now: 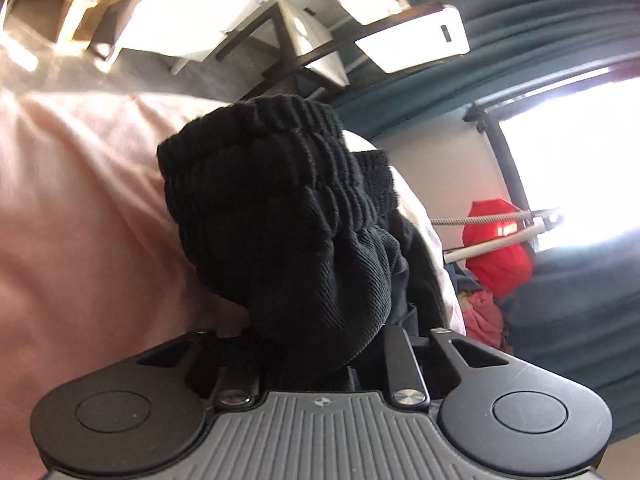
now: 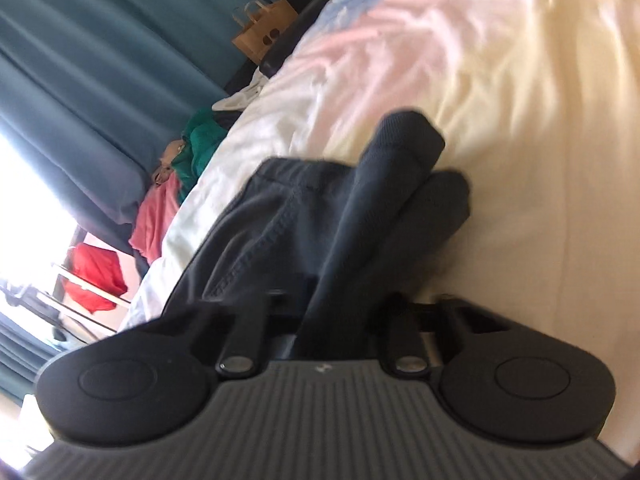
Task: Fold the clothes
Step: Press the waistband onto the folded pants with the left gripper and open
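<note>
Left gripper [image 1: 320, 336] is clamped on black ribbed garment [image 1: 280, 216], hiding frame centre; red cloth [image 1: 500, 248] at right. Right gripper [image 2: 320, 320] pinches dark grey garment [image 2: 280, 224] on pale bedsheet [image 2: 480, 100]; paper bag [image 2: 264, 32] upper left.

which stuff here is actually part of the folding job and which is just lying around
In the job: black ribbed garment bunched in the left gripper; dark garment in the right gripper; bed cover under it.

Lying about: red cloth, paper bag, teal curtain.
</note>
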Demonstrator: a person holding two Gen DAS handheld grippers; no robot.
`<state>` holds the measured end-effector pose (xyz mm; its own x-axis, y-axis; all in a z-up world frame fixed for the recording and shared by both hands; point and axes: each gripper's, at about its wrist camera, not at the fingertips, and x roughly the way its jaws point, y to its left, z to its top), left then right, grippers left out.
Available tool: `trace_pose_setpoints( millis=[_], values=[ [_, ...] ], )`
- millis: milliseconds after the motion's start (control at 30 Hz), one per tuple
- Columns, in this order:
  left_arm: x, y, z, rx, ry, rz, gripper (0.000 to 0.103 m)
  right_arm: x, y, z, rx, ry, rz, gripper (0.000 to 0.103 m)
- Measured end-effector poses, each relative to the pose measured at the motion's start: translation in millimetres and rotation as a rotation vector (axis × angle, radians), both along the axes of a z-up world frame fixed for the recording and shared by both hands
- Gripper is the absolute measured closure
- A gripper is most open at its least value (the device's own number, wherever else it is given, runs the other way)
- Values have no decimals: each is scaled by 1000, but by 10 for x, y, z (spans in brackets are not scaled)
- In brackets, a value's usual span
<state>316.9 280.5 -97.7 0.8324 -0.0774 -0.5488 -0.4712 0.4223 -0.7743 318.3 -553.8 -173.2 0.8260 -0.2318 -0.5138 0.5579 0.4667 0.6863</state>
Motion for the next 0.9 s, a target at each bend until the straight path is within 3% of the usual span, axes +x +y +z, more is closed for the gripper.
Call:
trace_pose_setpoints(
  millis=[100, 300, 533, 700, 900],
  values=[
    [-117, 93, 220, -6, -15, -20, 91, -107, 33, 197, -63, -8, 21, 94],
    [-545, 257, 757, 9, -21, -28, 92, -567, 97, 433, 6, -72, 37, 94],
    [-1654, 861, 1084, 27, 42, -9, 91, -1202, 395, 470, 141, -71, 88, 94],
    [-2442, 1318, 964, 1, 101, -1, 91, -1477, 571, 403, 191, -66, 88, 94],
    [-2842, 1527, 338, -48, 190, -8, 86, -1789, 766, 313, 250, -57, 87, 94]
  ],
)
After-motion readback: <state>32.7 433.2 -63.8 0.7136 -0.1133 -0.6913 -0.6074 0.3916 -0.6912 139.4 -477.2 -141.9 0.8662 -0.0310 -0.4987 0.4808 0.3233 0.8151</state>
